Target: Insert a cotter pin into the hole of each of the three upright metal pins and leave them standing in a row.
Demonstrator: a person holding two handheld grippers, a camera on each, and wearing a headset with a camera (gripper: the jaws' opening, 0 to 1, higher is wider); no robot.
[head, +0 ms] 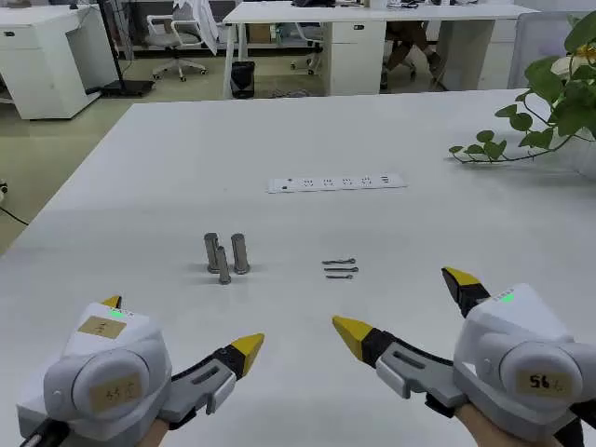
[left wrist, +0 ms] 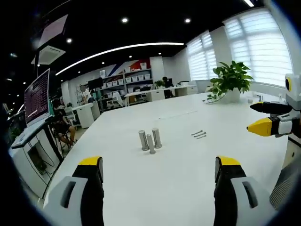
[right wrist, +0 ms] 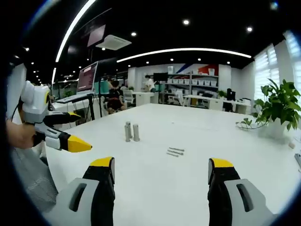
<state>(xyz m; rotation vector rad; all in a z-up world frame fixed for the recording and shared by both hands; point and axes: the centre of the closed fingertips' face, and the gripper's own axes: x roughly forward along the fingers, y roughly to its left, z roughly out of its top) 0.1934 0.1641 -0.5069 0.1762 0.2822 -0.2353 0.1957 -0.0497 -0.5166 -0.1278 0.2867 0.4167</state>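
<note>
While both grippers hang low over the near part of the white table [head: 298,130], each one is released: left gripper [head: 181,323] at 7 o'clock in the head view, yellow-tipped jaws spread wide; right gripper [head: 405,305] at 5 o'clock, jaws equally splayed. The 3 metal pins [head: 223,264] stand upright on the bare tabletop at about 1 o'clock of the left gripper, well clear of its tips. They form a tight cluster, 2 behind and 1 in front between them, more triangle than row; whether they touch one another cannot be told. The 3 cotter pins [head: 339,269] lie flat at 3 o'clock of that cluster, apart from it, parallel, one beyond the next, and at 11 o'clock of the right gripper. No cotter pin sits in a metal pin yet. Farther up the table, at 12 o'clock of the cotter pins, a white power strip [head: 335,182] lies crosswise. A leafy plant [head: 549,93] trails over the table at 2 o'clock. In the left gripper view the metal pins sit at 12 o'clock ahead of the jaws, cotter pins at 1 o'clock, and the right gripper shows at 3 o'clock, jaws parted. In the right gripper view the metal pins fall at 11 o'clock, cotter pins near 12 o'clock, the left gripper at 9 o'clock. Beyond the table are office desks [head: 391,12] and wheeled chairs [head: 177,42].
</note>
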